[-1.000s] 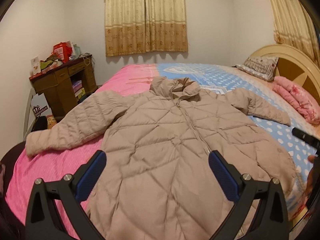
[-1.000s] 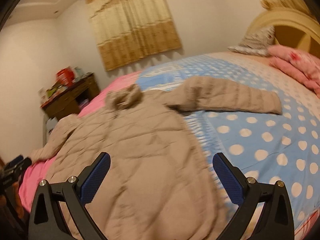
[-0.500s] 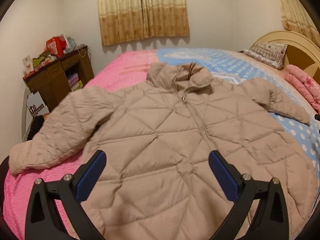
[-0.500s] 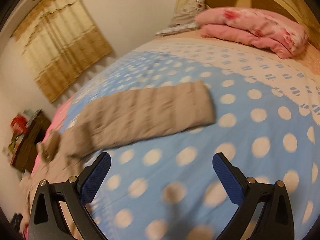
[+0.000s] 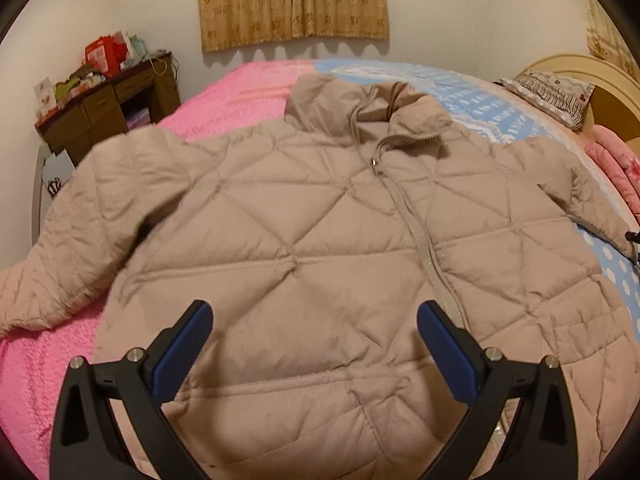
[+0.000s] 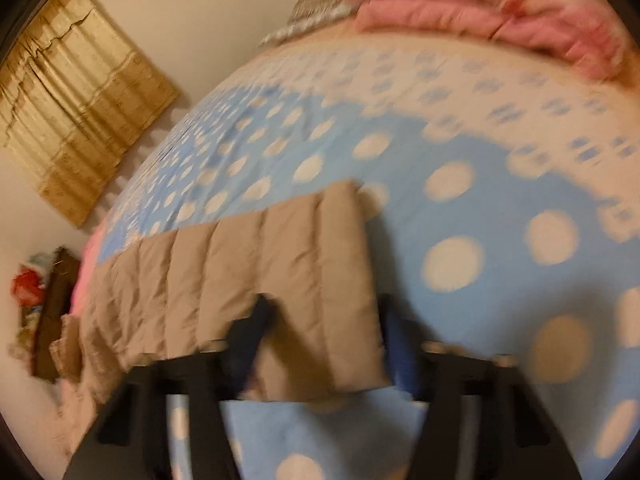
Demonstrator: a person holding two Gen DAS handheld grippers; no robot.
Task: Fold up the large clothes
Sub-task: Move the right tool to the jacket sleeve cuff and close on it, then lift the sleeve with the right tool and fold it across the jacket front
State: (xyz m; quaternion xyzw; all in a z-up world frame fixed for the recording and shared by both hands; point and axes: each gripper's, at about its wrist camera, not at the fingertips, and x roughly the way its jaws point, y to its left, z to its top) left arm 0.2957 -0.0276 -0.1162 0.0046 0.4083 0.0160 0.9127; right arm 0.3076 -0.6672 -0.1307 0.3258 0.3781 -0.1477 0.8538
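A large beige quilted jacket lies spread face up on the bed, zipped, collar toward the far wall. My left gripper hovers open and empty over its lower front. In the blurred right wrist view the jacket's sleeve end lies on the blue dotted sheet. My right gripper is open, its fingers on either side of the sleeve cuff, not closed on it.
The bed has a pink cover on the left half and a blue dotted sheet on the right. A folded pink quilt and a pillow lie by the headboard. A cluttered wooden desk stands at the left wall.
My left gripper moved closer over the jacket's front. My right gripper swung right and came down onto the sleeve cuff, which now sits between its fingers.
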